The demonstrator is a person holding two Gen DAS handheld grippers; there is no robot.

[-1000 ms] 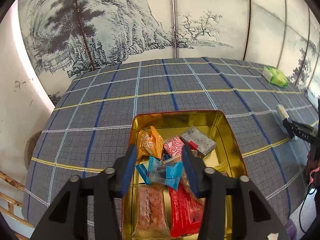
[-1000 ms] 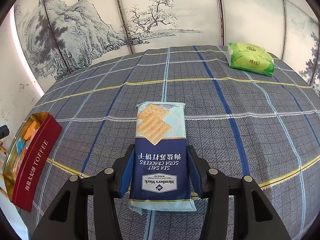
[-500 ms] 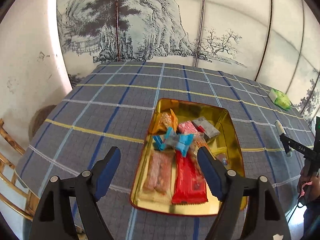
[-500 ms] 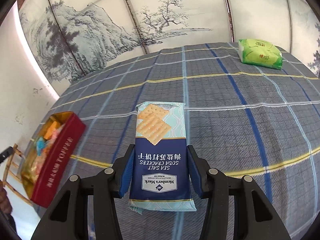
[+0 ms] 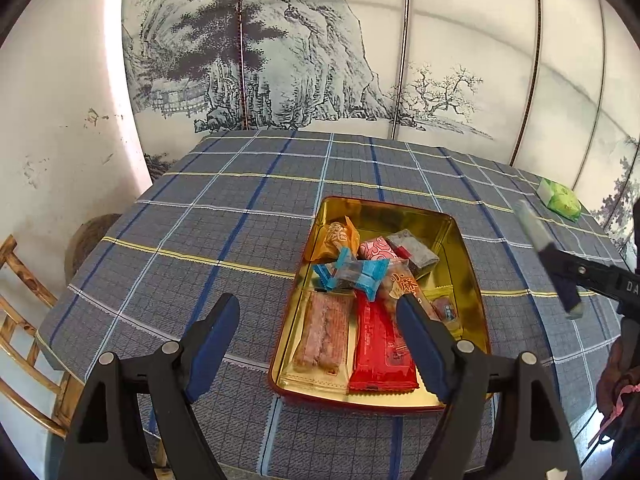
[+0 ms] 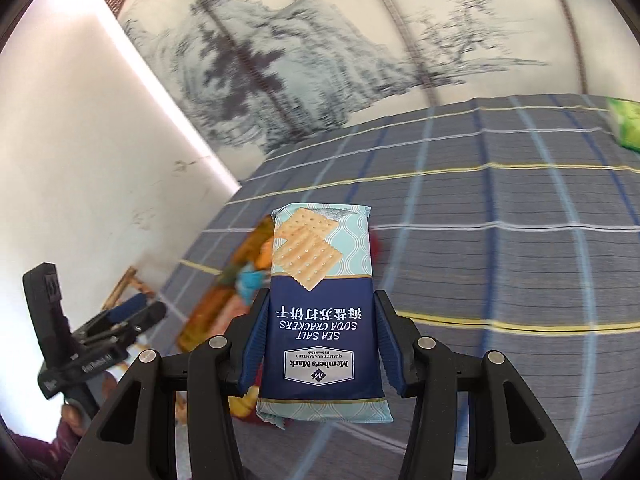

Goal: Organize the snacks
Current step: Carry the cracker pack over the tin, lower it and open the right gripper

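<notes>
An open red and gold tin lies on the checked tablecloth, holding several wrapped snacks, among them a red bar and a blue candy. My left gripper is open and empty, raised above the tin's near left corner. My right gripper is shut on a blue soda cracker pack and holds it in the air over the table, with the tin blurred behind it. The right gripper with the pack seen edge-on shows at the right of the left wrist view.
A green snack bag lies at the table's far right, also in the right wrist view. A painted folding screen stands behind the table. A wooden chair and white wall are at the left.
My left gripper has opened wide, let go of the blue candy in the tin and pulled back upward. My right gripper has swung left toward the tin with the cracker pack.
</notes>
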